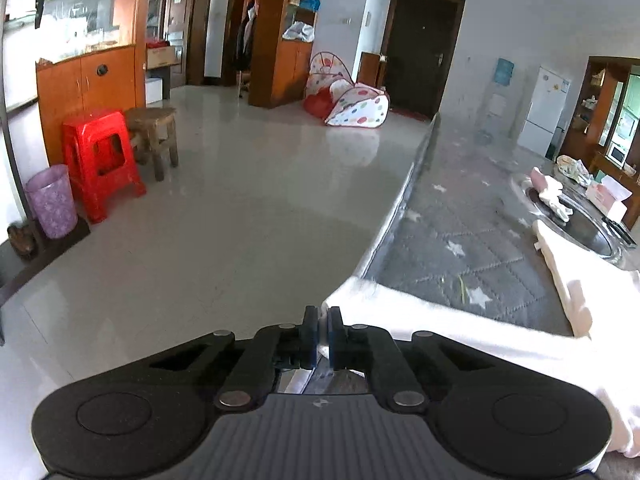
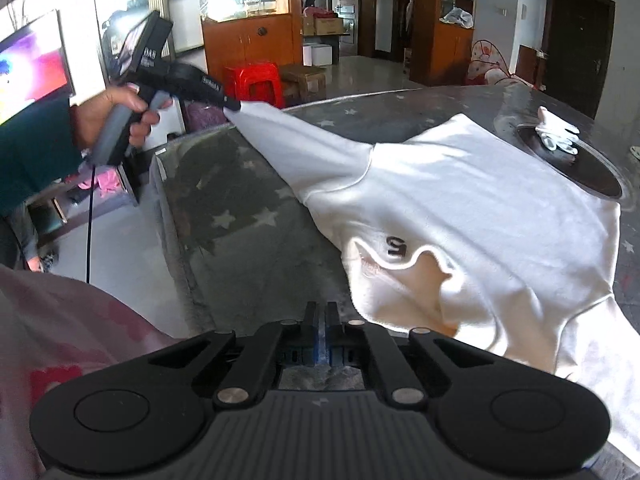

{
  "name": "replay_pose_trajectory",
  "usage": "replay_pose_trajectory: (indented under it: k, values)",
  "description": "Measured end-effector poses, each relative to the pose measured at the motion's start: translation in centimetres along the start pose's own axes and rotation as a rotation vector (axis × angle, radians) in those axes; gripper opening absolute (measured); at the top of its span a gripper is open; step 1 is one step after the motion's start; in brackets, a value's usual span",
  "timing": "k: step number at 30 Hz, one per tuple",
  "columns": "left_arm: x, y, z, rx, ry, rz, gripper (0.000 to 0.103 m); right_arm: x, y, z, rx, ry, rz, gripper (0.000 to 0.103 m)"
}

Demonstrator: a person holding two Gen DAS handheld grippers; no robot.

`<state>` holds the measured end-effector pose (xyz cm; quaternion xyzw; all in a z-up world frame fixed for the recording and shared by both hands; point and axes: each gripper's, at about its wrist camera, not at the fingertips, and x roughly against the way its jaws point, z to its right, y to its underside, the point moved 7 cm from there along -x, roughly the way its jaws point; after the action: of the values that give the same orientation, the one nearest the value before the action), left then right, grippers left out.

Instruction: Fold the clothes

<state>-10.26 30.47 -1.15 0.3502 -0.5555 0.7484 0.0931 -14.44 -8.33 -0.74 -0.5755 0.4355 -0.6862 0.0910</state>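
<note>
A white long-sleeved shirt (image 2: 460, 200) with a small dark logo lies spread on the grey star-patterned table cover (image 2: 240, 208). One sleeve (image 2: 304, 140) is stretched out to the left, off the table's edge. My left gripper (image 2: 234, 106), held by a hand (image 2: 108, 116), is shut on that sleeve's cuff. In the left wrist view the left gripper (image 1: 323, 322) pinches white cloth, and the sleeve (image 1: 440, 320) runs off to the right. My right gripper (image 2: 320, 314) is shut with nothing in it, low over the cover just left of the shirt's wavy hem (image 2: 400, 264).
White gloves (image 2: 558, 134) lie on a dark round inset (image 2: 584, 172) beyond the shirt. A pink tissue box (image 1: 608, 196) stands at the far side. The table's edge (image 1: 404, 196) borders open tiled floor with a red stool (image 1: 100, 160), a wooden stool (image 1: 154, 132) and a purple bin (image 1: 52, 200).
</note>
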Motion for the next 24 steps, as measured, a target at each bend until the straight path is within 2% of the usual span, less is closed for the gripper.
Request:
replay_pose_trajectory:
  k: [3,8,16,19,21,23,24]
  values:
    - [0.1,-0.1,0.0,-0.010,-0.001,0.001,0.005,1.5,-1.3,1.1,-0.028,0.016,0.046,0.006]
    - [-0.1,0.0,0.0,-0.012,-0.002,0.000,0.005,1.0,-3.3,5.2,-0.076,0.144,0.081,0.011]
    - [-0.4,0.2,-1.5,0.015,-0.034,-0.019,0.005,-2.5,-0.9,4.7,-0.073,0.117,0.008,0.011]
    - [-0.6,0.2,-1.9,0.018,-0.041,-0.027,0.005,-1.2,-0.5,4.1,-0.075,0.094,0.022,0.012]
    - [-0.6,0.1,-1.9,0.010,-0.042,-0.026,0.006,0.2,-0.5,4.2,-0.097,0.092,0.050,0.017]
    - [-0.6,0.1,-1.8,0.007,-0.041,-0.029,0.007,1.7,-0.5,5.1,-0.134,0.116,0.083,0.028]
    - [-0.6,0.0,-1.8,0.006,-0.041,-0.031,0.007,2.4,-0.4,5.8,-0.152,0.136,0.095,0.028]
